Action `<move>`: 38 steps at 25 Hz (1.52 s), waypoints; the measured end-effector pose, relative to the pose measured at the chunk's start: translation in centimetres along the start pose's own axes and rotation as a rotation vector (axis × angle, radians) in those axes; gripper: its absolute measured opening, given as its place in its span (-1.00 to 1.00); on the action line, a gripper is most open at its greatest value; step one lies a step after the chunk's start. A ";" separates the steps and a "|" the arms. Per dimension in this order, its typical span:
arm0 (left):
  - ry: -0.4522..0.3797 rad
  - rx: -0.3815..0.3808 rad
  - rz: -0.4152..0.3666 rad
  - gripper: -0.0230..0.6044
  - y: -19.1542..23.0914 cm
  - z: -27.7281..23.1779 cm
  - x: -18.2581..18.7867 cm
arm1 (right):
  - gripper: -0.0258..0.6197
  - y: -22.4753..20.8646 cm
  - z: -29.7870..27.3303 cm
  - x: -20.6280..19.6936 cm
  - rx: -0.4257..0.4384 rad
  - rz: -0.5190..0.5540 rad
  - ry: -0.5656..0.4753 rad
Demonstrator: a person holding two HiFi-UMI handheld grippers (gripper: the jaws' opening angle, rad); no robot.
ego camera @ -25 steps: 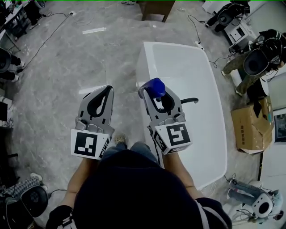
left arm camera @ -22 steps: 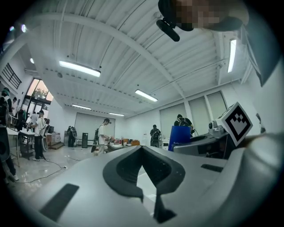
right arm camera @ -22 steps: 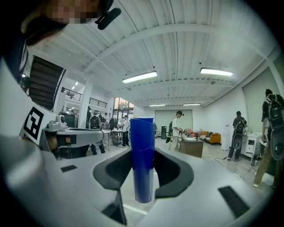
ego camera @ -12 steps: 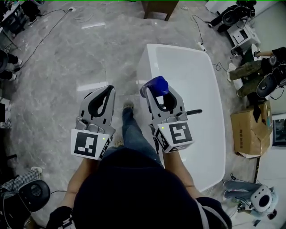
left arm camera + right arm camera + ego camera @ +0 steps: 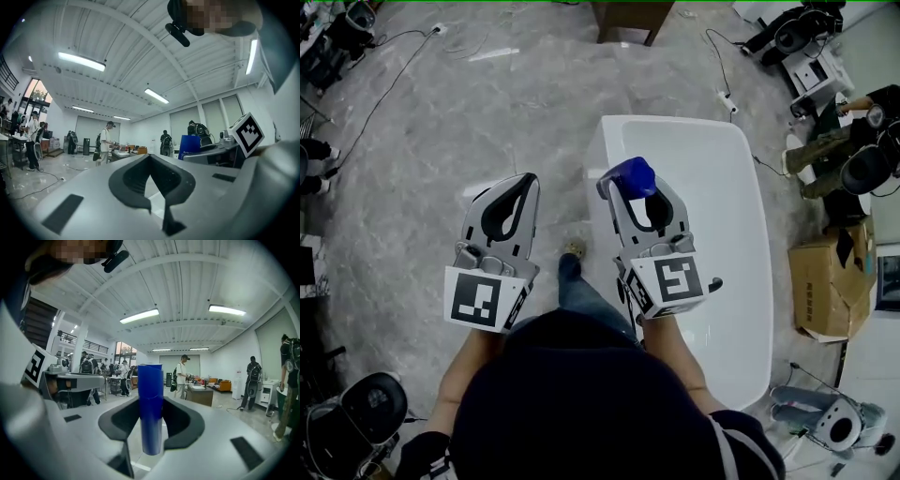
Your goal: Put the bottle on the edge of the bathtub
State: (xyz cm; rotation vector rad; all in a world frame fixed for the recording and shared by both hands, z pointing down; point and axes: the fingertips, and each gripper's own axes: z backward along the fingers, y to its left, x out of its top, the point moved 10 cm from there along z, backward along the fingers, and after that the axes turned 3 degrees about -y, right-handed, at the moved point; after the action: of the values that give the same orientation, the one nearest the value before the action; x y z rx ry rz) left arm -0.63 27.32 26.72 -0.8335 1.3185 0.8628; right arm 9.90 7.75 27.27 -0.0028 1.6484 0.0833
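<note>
In the head view my right gripper (image 5: 630, 186) is shut on a blue bottle (image 5: 628, 176), which it holds above the left rim of the white bathtub (image 5: 722, 178). The right gripper view shows the blue bottle (image 5: 151, 380) upright between the dark pads of the right gripper (image 5: 151, 404). My left gripper (image 5: 523, 187) hovers over the grey floor left of the tub, shut with nothing in it. In the left gripper view the tips of the left gripper (image 5: 150, 159) meet around an empty loop.
A black faucet (image 5: 713, 283) sticks out on the tub beside my right gripper's marker cube. A cardboard box (image 5: 828, 281) and equipment lie right of the tub, and cables run across the marble floor. My foot (image 5: 574, 250) is by the tub's left side. Several people stand in the background.
The bathtub has slid down the head view toward me as I step forward. Both grippers keep their pose, and the blue bottle stays gripped.
</note>
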 end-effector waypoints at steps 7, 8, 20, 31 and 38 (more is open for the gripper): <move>-0.028 -0.073 0.000 -0.85 3.5 -11.2 -0.1 | -0.41 -7.2 -7.1 0.7 -0.046 0.008 -0.001; -0.027 -0.082 0.001 -0.85 3.9 -12.7 -0.2 | -0.41 -8.1 -7.9 0.6 -0.055 0.009 0.002; 0.022 -0.348 0.022 -0.85 3.5 -26.4 -2.1 | -0.41 -15.3 -9.0 -1.9 -0.301 -0.052 0.087; 0.075 -0.803 0.031 -0.85 1.4 -37.7 -4.0 | -0.41 -18.0 -9.0 -4.6 -0.693 -0.156 0.188; 0.100 -0.996 0.057 -0.85 1.3 -42.1 -5.5 | -0.41 -17.5 -10.1 -6.0 -0.867 -0.218 0.248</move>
State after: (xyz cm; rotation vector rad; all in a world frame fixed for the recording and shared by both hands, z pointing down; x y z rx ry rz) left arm -21.07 -9.90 29.10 -1.6175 0.9505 1.5742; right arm 1.26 -10.59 33.12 -0.8770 1.7289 0.6432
